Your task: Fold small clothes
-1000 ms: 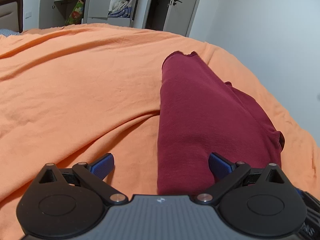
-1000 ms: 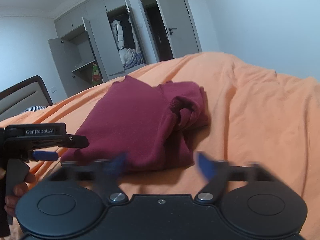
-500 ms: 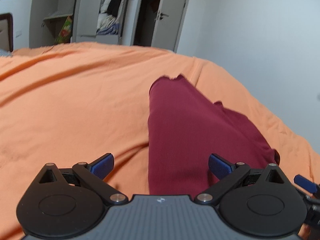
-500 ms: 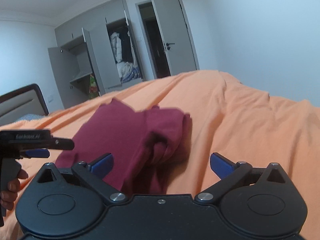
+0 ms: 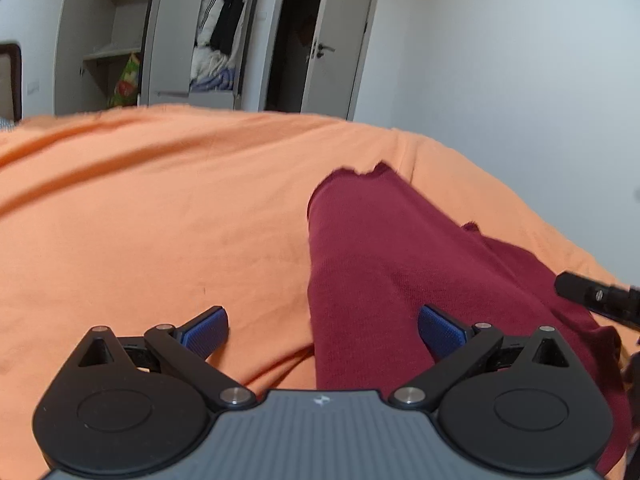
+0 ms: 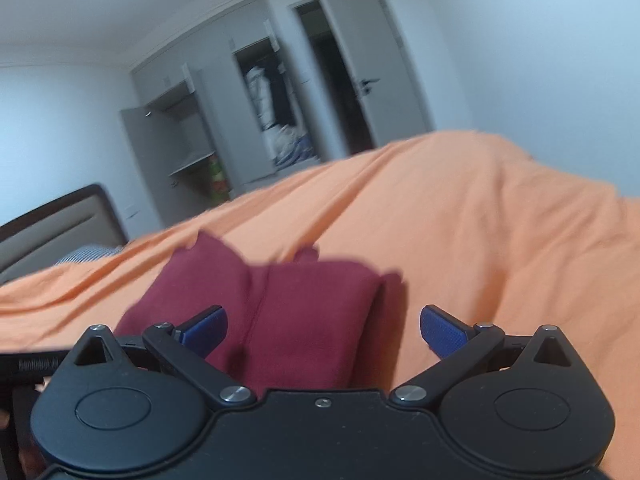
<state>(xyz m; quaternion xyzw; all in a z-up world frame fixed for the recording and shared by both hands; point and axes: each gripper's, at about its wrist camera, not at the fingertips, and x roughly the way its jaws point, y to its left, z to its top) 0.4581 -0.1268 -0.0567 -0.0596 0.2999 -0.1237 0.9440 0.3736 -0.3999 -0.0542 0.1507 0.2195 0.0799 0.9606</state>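
Item: dark red garment (image 5: 400, 264) — lies folded lengthwise on the orange bedspread (image 5: 160, 208), right of centre, near end under both tools. Left gripper (image 5: 322, 330): fingers spread wide, holding nothing, straddling the garment's left edge. Right gripper (image 6: 322, 330): likewise spread, empty, over the near right portion. Step, by my reading: between folds — cloth released, next grasp pending. Next move likely calls for pinching the near corners together and carrying them toward the far end.
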